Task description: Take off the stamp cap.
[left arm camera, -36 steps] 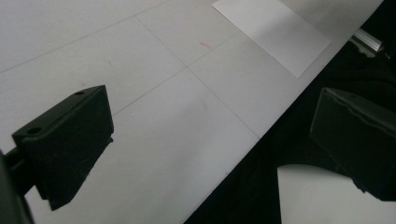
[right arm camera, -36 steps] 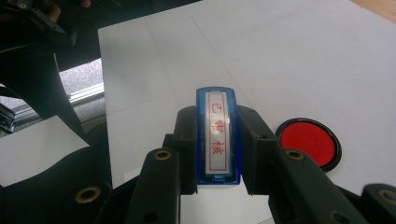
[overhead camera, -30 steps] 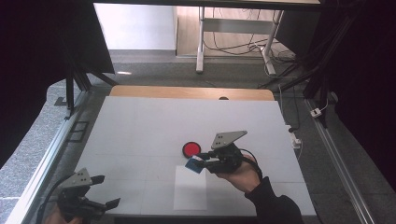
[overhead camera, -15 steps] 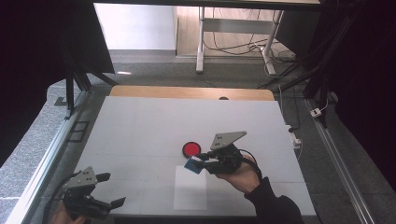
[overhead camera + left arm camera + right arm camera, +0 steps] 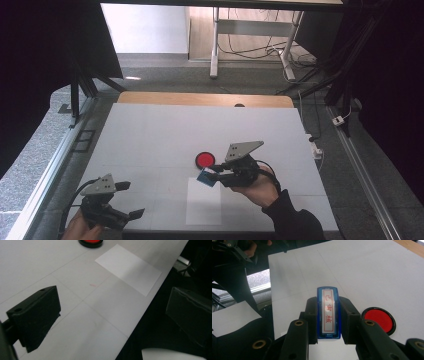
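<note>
While the left gripper (image 5: 131,200) stands wide open and empty, the right gripper (image 5: 328,315) clamps a blue stamp (image 5: 328,312).

right gripper (image 5: 212,176): closed on blue stamp (image 5: 204,177), above white sheet's (image 5: 204,206) far edge; red pad (image 5: 204,160): just beyond stamp; left gripper (image 5: 131,200): jaws apart, near table (image 5: 150,130) edge

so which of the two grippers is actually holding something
The right gripper: its jaws clamp the blue stamp. The left gripper stands open with nothing between its jaws.
</note>
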Demonstrator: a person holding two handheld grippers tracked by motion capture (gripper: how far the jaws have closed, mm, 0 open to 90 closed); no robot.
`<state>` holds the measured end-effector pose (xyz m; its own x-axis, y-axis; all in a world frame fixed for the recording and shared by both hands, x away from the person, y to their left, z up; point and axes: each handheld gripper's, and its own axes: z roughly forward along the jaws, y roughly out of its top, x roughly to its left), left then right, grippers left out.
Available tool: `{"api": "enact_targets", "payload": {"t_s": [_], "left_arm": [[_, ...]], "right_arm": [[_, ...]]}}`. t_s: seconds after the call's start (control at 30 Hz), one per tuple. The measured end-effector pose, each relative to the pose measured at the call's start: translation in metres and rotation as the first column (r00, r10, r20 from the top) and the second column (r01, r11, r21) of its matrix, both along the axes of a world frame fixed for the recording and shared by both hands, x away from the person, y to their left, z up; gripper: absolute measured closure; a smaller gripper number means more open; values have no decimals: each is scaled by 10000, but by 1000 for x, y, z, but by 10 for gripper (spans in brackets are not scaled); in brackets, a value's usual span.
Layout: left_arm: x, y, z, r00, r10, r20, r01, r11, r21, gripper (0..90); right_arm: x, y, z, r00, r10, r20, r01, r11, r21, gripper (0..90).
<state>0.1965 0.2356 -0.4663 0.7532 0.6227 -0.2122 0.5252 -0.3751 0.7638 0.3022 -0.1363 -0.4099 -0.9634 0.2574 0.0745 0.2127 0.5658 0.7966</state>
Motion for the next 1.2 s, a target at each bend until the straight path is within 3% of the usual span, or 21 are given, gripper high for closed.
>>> {"api": "enact_targets", "payload": {"t_s": [0.07,0.23,0.33,0.47,0.93,1.03,1.2], "left_arm": [[7,-4,1,9998,-190,-15,189,9991,-378,0],[16,-14,3,9978,-656,-34,654,9967,-488,0],[23,-24,4,9945,-1042,-56,1040,9941,-298,0],[32,-37,8,9862,-1658,-16,1658,9857,288,0],[56,-72,17,9690,-2432,435,2408,9691,542,6],[61,-79,17,9616,-2708,438,2689,9622,444,3],[70,-89,18,9434,-3283,470,3272,9445,303,0]], "right_arm": [[0,0,1,10000,49,-49,-49,10000,57,715],[-1,-1,3,9999,126,8,-126,9999,73,715],[-1,-2,4,9997,243,27,-243,9996,140,715],[-2,-3,6,9994,341,-15,-340,9991,252,715],[-3,-4,10,9992,388,-30,-387,9985,380,715],[-3,-5,11,9992,393,-61,-390,9984,405,715],[-4,-5,12,9991,426,-45,-423,9980,479,715]]}}
